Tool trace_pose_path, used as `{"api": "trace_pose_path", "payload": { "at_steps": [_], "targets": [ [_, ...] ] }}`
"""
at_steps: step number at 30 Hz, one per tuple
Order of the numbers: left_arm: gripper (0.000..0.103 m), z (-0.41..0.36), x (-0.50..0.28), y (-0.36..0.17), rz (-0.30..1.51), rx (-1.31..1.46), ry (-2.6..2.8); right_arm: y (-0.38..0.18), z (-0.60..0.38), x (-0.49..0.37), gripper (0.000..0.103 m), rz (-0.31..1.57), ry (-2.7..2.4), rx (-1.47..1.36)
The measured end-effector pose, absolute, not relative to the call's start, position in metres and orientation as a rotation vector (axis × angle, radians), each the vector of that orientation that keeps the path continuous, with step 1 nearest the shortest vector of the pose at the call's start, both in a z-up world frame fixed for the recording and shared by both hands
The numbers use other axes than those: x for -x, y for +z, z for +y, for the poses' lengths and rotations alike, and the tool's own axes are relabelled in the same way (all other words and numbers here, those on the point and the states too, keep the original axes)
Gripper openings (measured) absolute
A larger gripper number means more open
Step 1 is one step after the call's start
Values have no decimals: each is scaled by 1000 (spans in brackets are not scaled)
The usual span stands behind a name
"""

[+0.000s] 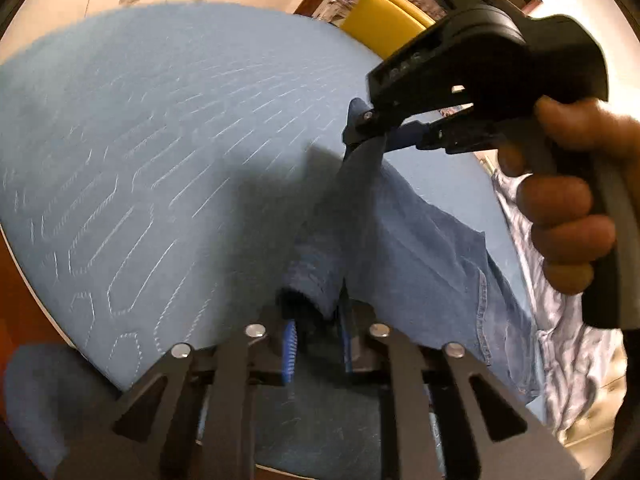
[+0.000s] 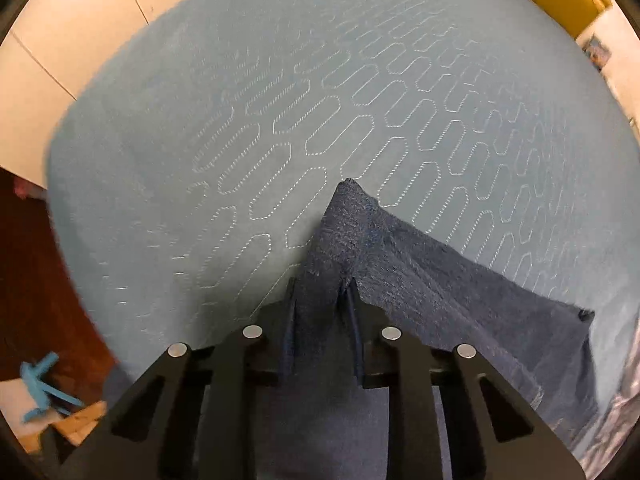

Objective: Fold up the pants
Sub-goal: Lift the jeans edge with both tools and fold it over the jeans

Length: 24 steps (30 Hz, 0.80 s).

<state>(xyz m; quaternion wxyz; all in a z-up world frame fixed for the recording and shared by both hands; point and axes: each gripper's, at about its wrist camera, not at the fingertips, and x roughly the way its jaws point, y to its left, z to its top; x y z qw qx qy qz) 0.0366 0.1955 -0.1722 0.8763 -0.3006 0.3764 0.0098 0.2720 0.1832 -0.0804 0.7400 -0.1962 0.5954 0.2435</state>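
Warm, yellowish indoor light fills both my views, fairly dim overall. Looking along my left fingers, glare washes out the wall at the upper right, and a soft dark shadow (image 1: 280, 200) lies across the blue quilted cover (image 1: 140, 140). Motion blur smears that cover's stitching there; along my right fingers the stitching is crisper at centre. Fisheye curvature bends everything toward black, vignetted corners, where the edges smear.

2 fisheye wrist views, each looking forward along its own fingers, low and close over a blue quilted mat (image 1: 140, 152). the left view faces rightward: the right gripper (image 1: 360, 128) fills its upper right of the frame. both share the mat and the denim pants (image 2: 440, 300), lower centre.
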Motion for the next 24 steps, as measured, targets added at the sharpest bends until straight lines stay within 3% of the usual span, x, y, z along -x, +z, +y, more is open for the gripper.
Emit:
{"api": "trace_pose_path", "payload": {
  "at_steps": [7, 13, 18, 24],
  "targets": [
    [11, 85, -17, -65, 560, 270, -34, 27, 36, -283, 20, 1209, 663, 102],
    [11, -97, 3, -23, 402, -98, -176, 83, -164, -270, 20, 1087, 621, -159],
    [11, -254, 7, -82, 401, -364, -297, 49, -308, -253, 19, 1061, 489, -267],
    [16, -338, 3, -189, 471, -671, -315, -91, -406, -257, 19, 1198, 392, -371]
  ]
}}
